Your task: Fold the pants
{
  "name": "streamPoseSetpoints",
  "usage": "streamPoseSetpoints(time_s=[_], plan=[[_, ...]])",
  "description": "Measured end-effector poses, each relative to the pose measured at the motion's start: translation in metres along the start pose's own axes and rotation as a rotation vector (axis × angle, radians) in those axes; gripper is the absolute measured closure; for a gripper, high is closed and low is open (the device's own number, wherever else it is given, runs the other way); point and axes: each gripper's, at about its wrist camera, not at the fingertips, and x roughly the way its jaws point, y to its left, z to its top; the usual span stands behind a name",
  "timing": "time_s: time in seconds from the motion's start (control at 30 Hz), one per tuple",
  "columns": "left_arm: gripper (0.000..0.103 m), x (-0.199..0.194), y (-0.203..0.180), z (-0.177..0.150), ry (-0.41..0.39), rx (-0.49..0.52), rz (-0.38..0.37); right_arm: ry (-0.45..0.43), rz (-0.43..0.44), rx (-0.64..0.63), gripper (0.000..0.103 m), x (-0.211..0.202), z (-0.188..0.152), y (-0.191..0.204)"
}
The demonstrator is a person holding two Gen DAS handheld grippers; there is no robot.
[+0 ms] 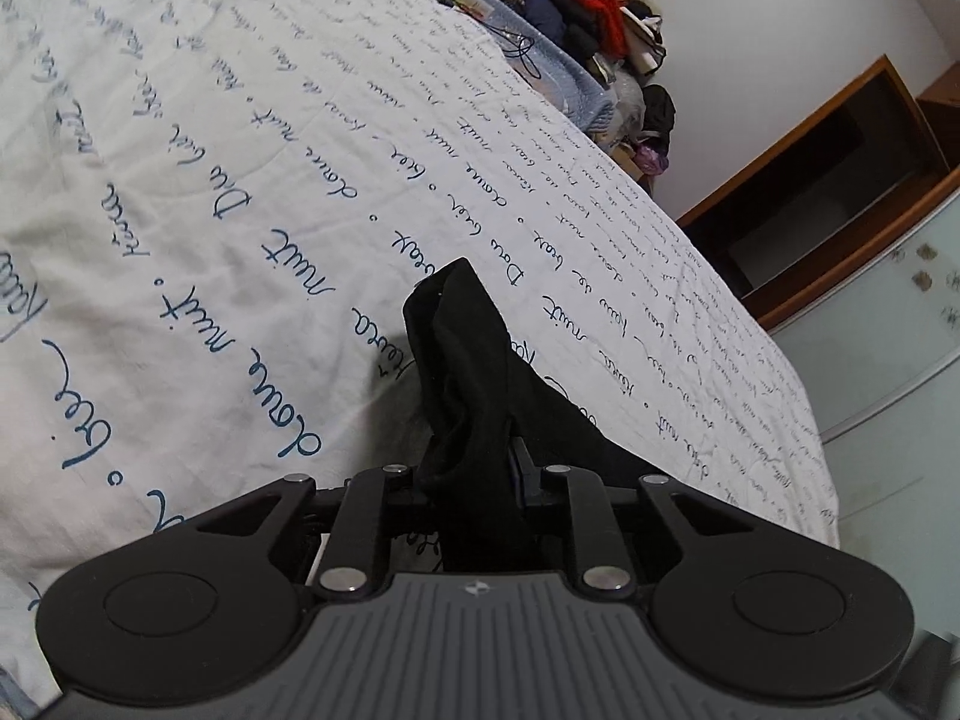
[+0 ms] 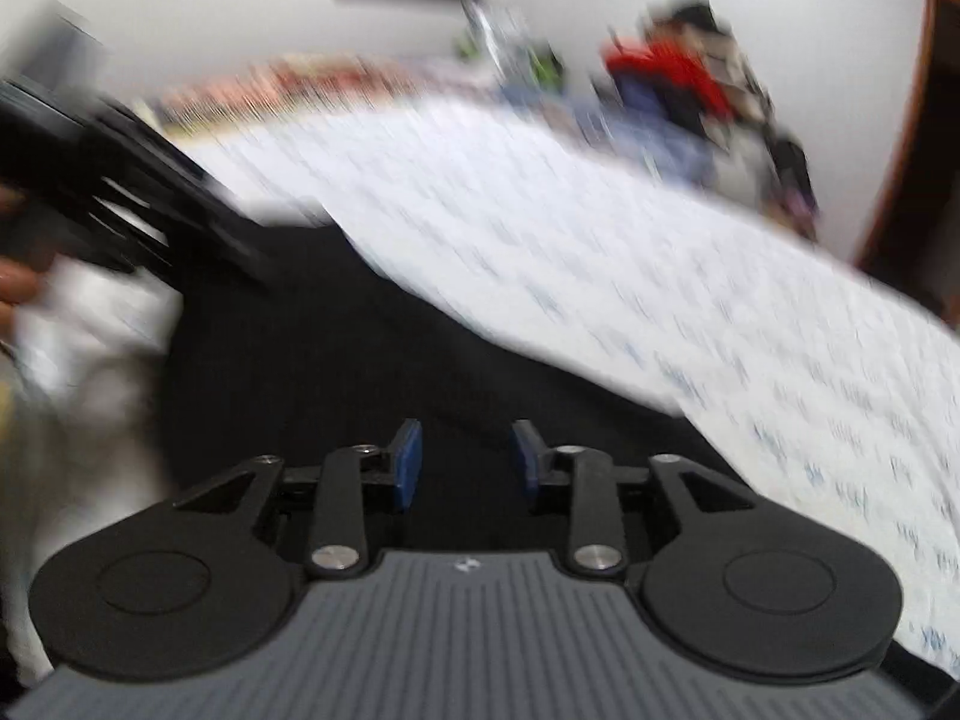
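the left gripper [image 1: 474, 474] pinched the black pants [image 1: 462, 360]. the right gripper [image 2: 465, 459] was open just above them, holding nothing, bed [image 1: 180, 150] beyond.

You are holding the pants [image 1: 474, 372] bunched in the left tool [image 1: 474, 480], rising over the bed [image 1: 210, 150]. Your right tool [image 2: 465, 462] is hanging above the pants spread on the bed; a clothes pile [image 1: 594, 6] is sitting beyond the bed's far edge.
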Motion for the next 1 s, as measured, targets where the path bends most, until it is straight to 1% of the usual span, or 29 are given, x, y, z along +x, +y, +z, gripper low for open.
streamPoseSetpoints(time_s=[0.03, 0.07, 0.1, 0.13, 0.2, 0.23, 0.27, 0.3, 0.33, 0.37, 0.4, 0.47, 0.5, 0.53, 0.6, 0.63, 0.67, 0.7, 0.73, 0.8, 0.83, 0.87, 0.9, 1.0], plan=[[0.084, -0.001, -0.001, 0.000, -0.001, 0.002, 0.001, 0.058, -0.013, -0.003, 0.067, 0.015, -0.006, -0.007], [0.084, -0.002, -0.003, -0.001, -0.002, 0.010, 0.009, 0.079, -0.021, -0.011, 0.065, 0.026, -0.013, -0.011], [0.084, -0.003, -0.004, 0.000, -0.004, 0.019, 0.013, 0.055, -0.014, 0.003, 0.065, 0.025, -0.016, -0.013], [0.084, -0.004, -0.006, 0.000, -0.007, 0.029, 0.017, 0.051, -0.017, 0.024, 0.065, 0.021, -0.015, -0.014], [0.084, -0.006, -0.011, 0.001, -0.009, 0.043, 0.021, -0.020, -0.032, 0.027, 0.064, 0.000, -0.013, -0.006], [0.084, -0.007, -0.014, 0.001, -0.012, 0.048, 0.022, -0.055, -0.019, 0.016, 0.063, -0.009, -0.008, 0.003], [0.084, -0.008, -0.016, 0.001, -0.017, 0.052, 0.021, -0.080, 0.006, 0.007, 0.057, -0.017, -0.007, 0.014], [0.084, -0.009, -0.019, 0.000, -0.023, 0.058, 0.019, -0.100, 0.037, -0.005, 0.048, -0.024, -0.006, 0.027], [0.084, -0.011, -0.021, -0.001, -0.029, 0.064, 0.020, -0.112, 0.067, -0.031, 0.043, -0.027, -0.007, 0.040], [0.084, -0.013, -0.023, -0.001, -0.034, 0.069, 0.023, -0.124, 0.092, -0.068, 0.035, -0.029, -0.009, 0.055], [0.084, -0.014, -0.026, -0.002, -0.036, 0.073, 0.025, -0.136, 0.112, -0.111, 0.029, -0.031, -0.010, 0.071], [0.084, -0.018, -0.030, -0.003, -0.042, 0.078, 0.024, -0.157, 0.135, -0.181, 0.025, -0.034, -0.014, 0.102], [0.084, -0.020, -0.031, -0.003, -0.045, 0.077, 0.019, -0.160, 0.139, -0.205, 0.025, -0.031, -0.016, 0.114], [0.084, -0.022, -0.033, -0.003, -0.048, 0.076, 0.012, -0.157, 0.127, -0.222, 0.025, -0.025, -0.014, 0.122], [0.084, -0.027, -0.036, -0.002, -0.056, 0.077, 0.002, -0.147, 0.071, -0.273, 0.026, -0.013, -0.018, 0.139], [0.084, -0.028, -0.038, -0.003, -0.060, 0.079, -0.001, -0.148, 0.037, -0.303, 0.027, -0.007, -0.019, 0.148], [0.084, -0.030, -0.040, -0.003, -0.063, 0.082, -0.002, -0.150, 0.002, -0.333, 0.030, -0.004, -0.022, 0.157], [0.084, -0.031, -0.042, -0.004, -0.066, 0.084, -0.003, -0.155, -0.023, -0.353, 0.041, -0.003, -0.024, 0.162], [0.084, -0.031, -0.043, -0.004, -0.069, 0.084, -0.004, -0.161, -0.037, -0.357, 0.049, -0.003, -0.025, 0.165], [0.085, -0.033, -0.047, -0.005, -0.076, 0.085, -0.005, -0.168, -0.065, -0.345, 0.072, -0.002, -0.025, 0.164], [0.085, -0.033, -0.049, -0.006, -0.081, 0.087, -0.005, -0.174, -0.067, -0.338, 0.077, -0.002, -0.025, 0.160], [0.085, -0.035, -0.052, -0.007, -0.089, 0.091, -0.004, -0.181, -0.069, -0.328, 0.087, -0.004, -0.029, 0.157], [0.085, -0.036, -0.055, -0.007, -0.097, 0.097, -0.004, -0.190, -0.072, -0.318, 0.089, -0.006, -0.029, 0.156], [0.085, -0.043, -0.065, -0.010, -0.118, 0.119, -0.007, -0.211, -0.049, -0.276, 0.090, -0.016, -0.031, 0.148]])
